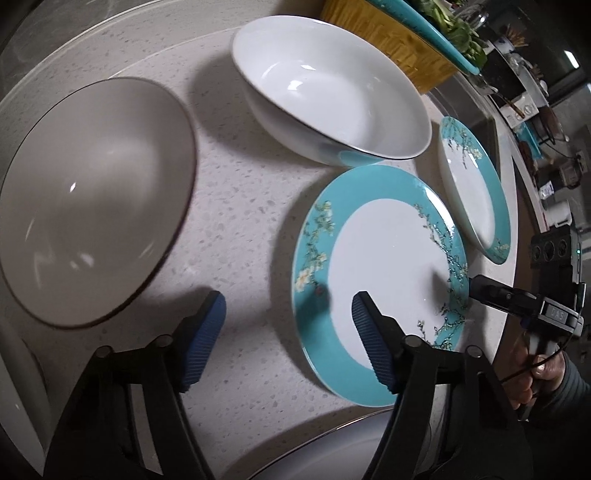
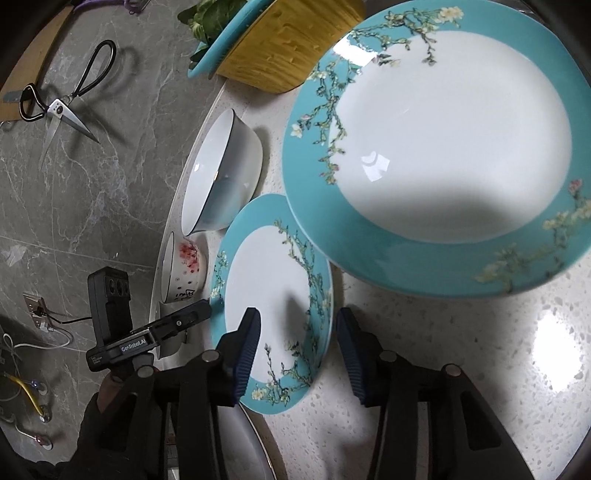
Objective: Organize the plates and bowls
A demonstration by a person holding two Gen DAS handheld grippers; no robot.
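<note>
A small teal-rimmed floral plate (image 1: 384, 277) lies on the speckled counter; it also shows in the right wrist view (image 2: 269, 288). A larger teal floral plate (image 2: 450, 144) lies beside it, seen edge-on in the left wrist view (image 1: 476, 192). A white bowl (image 1: 332, 92) stands behind; it also shows in the right wrist view (image 2: 218, 170). A grey-lit white bowl (image 1: 92, 221) sits at left. My left gripper (image 1: 288, 314) is open, its right finger over the small plate's rim. My right gripper (image 2: 295, 325) is open, straddling the small plate's right edge.
A yellow wooden block (image 2: 284, 44) under a teal tray of greens (image 2: 210, 18) stands at the back. A small cherry-blossom cup (image 2: 184, 266) sits near the counter edge. Scissors (image 2: 59, 99) lie on the grey floor. Another white dish rim (image 1: 332, 443) is near the front.
</note>
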